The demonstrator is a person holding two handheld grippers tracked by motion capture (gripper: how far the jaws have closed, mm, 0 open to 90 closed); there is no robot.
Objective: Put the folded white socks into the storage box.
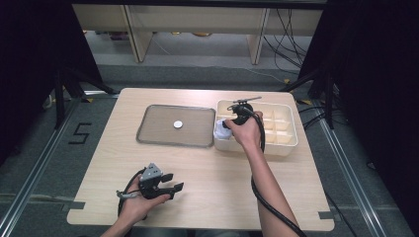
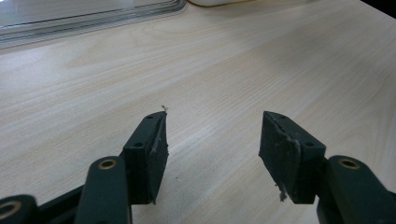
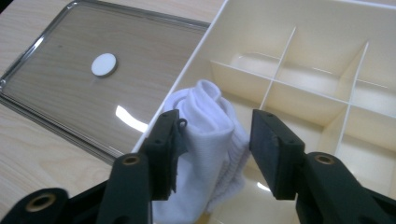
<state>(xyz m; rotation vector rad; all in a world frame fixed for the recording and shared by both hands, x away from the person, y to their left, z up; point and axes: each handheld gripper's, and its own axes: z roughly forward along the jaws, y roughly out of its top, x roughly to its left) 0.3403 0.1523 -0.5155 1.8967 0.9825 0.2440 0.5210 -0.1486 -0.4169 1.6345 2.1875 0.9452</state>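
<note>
A white rolled sock (image 3: 208, 154) sits in the near-left compartment of the cream divided organiser box (image 3: 322, 28), against the wall that faces the tray. In the high view the same sock (image 1: 221, 129) shows at the box's (image 1: 289, 143) left end, on the right half of the tabletop (image 1: 207, 197).

The right gripper (image 3: 215, 149) hangs just above that compartment, its jaws spread on either side of the sock. The left jaw's pad lies close against the fabric, or touches it; the right one stands clear, so nothing is clamped. In the high view the right gripper (image 1: 232, 122) is held over the box's left end by the person's right hand (image 1: 245, 132).

Left of the box lies a shallow clear tray with a metal-coloured rim (image 1: 143, 140). A small white disc (image 1: 178, 124) rests near its middle, well apart from the sock; the right gripper view shows it too (image 3: 104, 64).

The left gripper (image 1: 170, 183) rests near the front-left part of the tabletop in the person's left hand (image 1: 136, 205). Its jaws stand wide apart over bare wood with nothing between them (image 2: 212, 149).
</note>
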